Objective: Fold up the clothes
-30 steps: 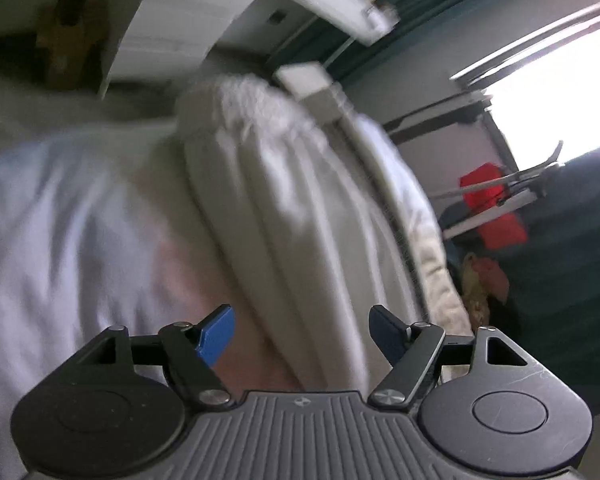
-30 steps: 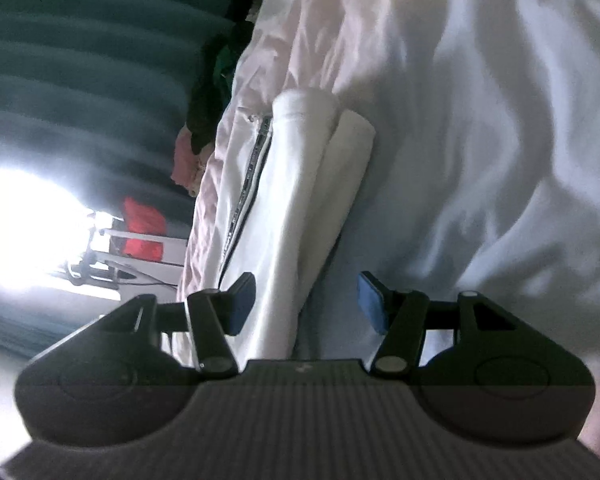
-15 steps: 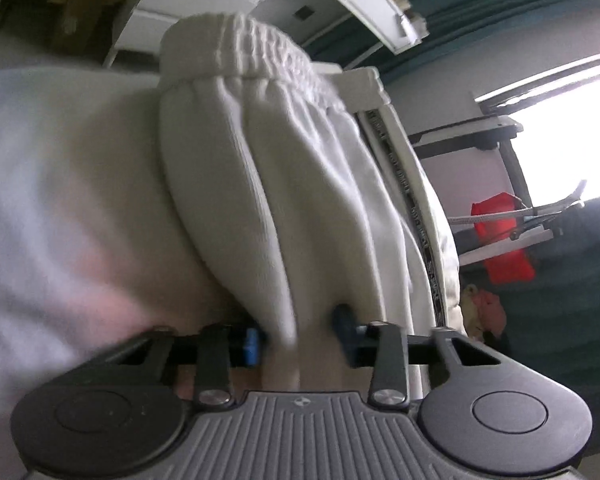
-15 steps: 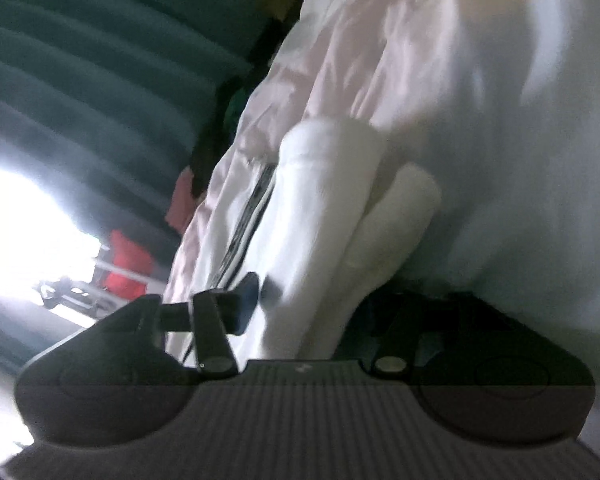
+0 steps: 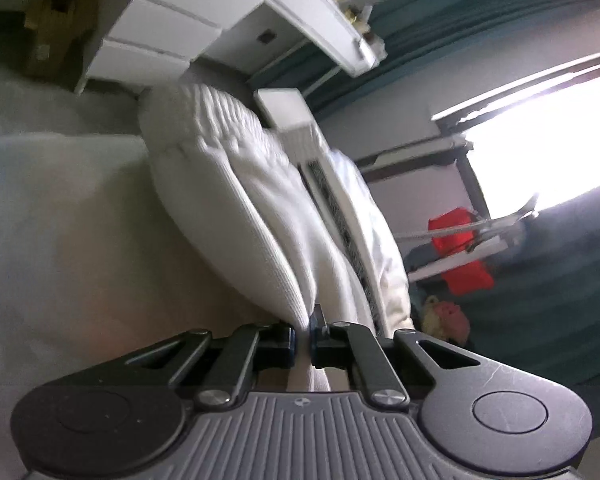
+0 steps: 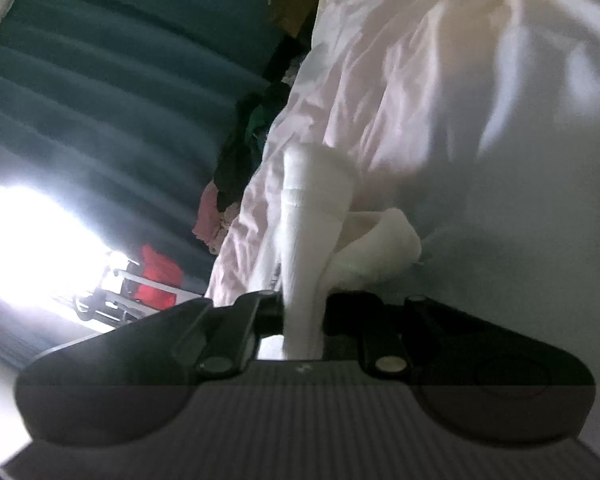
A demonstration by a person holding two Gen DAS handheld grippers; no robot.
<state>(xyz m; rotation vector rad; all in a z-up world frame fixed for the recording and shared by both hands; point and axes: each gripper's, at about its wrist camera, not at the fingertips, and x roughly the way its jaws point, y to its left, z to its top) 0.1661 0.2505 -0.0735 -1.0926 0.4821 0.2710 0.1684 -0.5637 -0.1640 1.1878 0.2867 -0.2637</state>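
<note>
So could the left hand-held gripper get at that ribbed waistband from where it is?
Probably not now: the left hand-held gripper is shut on the white garment, and the waistband sits at its far end.

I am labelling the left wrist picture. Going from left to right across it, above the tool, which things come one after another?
Brown box → white drawers → white knitted garment → zipper strip → red cloth on the rack → bright window.

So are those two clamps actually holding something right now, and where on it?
Yes. Both hold the white pants: the left gripper pinches a fold of cloth below the gathered waistband, the right gripper clamps a leg.
</note>
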